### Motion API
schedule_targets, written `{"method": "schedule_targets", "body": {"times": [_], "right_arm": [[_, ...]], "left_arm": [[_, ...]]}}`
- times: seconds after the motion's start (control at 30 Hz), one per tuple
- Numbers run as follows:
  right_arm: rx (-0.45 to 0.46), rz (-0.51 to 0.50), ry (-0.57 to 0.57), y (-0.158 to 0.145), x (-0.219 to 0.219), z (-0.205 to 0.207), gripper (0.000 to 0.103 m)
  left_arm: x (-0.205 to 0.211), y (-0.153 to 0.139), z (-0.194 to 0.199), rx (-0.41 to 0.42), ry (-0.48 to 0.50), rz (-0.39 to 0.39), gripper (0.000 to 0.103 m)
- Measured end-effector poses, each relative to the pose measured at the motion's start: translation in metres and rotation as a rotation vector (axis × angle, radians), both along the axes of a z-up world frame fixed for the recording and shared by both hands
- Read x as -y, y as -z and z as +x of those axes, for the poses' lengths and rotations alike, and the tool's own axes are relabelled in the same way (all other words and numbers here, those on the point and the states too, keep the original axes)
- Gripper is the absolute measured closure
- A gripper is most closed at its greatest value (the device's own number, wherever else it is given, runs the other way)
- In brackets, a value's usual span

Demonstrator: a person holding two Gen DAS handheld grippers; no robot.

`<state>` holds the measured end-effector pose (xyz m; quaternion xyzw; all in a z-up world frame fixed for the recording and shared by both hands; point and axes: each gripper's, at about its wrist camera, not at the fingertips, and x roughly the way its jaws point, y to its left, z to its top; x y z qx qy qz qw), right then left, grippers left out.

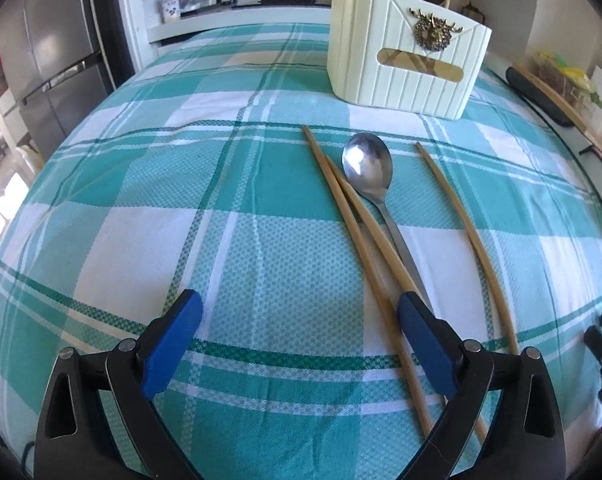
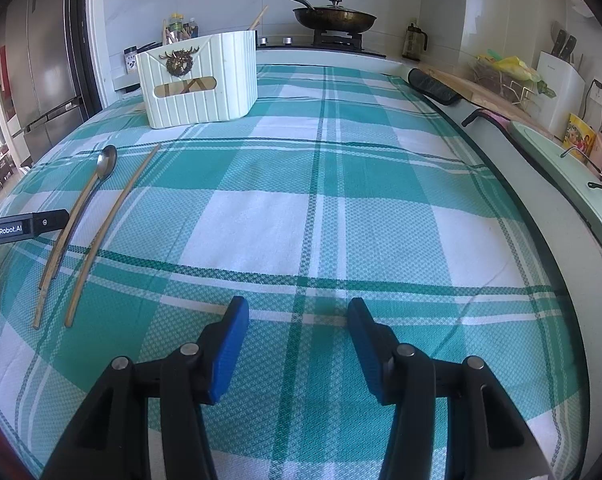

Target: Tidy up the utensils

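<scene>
Teal-and-white checked cloth (image 1: pixel 229 184) covers the bench, with the cream utensil caddy (image 1: pixel 405 56) at its far side. Left claw (image 1: pixel 299 334) gapes wide, empty, beside two crossed chopsticks (image 1: pixel 353 216) overlying the steel spoon (image 1: pixel 367 166); a third chopstick (image 1: pixel 469 232) lies apart. Right claw (image 2: pixel 299 342) hangs half-open, empty. Pinching the tangle risks grabbing several pieces, or one rolling away.

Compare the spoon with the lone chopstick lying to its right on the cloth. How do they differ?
The spoon is shiny metal with a round bowl; the lone chopstick is a plain wooden stick. The spoon's handle is crossed by two other chopsticks; the lone chopstick lies apart, touching nothing. Both lie flat on the checked cloth, far ends toward the white holder.
</scene>
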<state>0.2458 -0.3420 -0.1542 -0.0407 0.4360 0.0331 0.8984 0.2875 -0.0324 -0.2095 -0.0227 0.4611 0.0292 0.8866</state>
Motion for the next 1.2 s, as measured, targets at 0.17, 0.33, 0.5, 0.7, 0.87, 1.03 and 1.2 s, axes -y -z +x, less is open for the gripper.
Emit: {"method": "schedule_targets", "body": {"times": [0.17,0.33,0.5,0.7,0.87,1.03,1.2], "right_arm": [[0.0,0.003,0.001,0.0,0.001,0.0,0.051],[-0.005,0.015,0.0,0.0,0.002,0.001,0.051],[-0.037,0.064,-0.075,-0.012,-0.017,0.008,0.051],[-0.117,0.166,-0.274,-0.025,-0.084,0.035,0.051],[-0.162,0.074,-0.349,-0.003,-0.133,0.053,0.061],[-0.137,0.013,-0.309,0.0,-0.132,0.055,0.097],[-0.119,-0.015,-0.15,-0.001,-0.083,0.045,0.097]], "left_arm": [[-0.002,-0.003,-0.002,0.017,0.005,0.001,0.022],[-0.009,-0.008,-0.004,0.041,0.032,0.001,0.078],[-0.024,-0.008,-0.007,0.042,0.017,-0.013,0.098],[-0.045,-0.009,-0.013,0.029,-0.02,-0.016,0.098],[-0.054,-0.009,-0.027,0.012,-0.003,-0.011,0.098],[-0.057,-0.01,-0.038,0.011,0.018,-0.014,0.098],[-0.059,-0.01,-0.045,0.01,0.034,-0.018,0.098]]}}
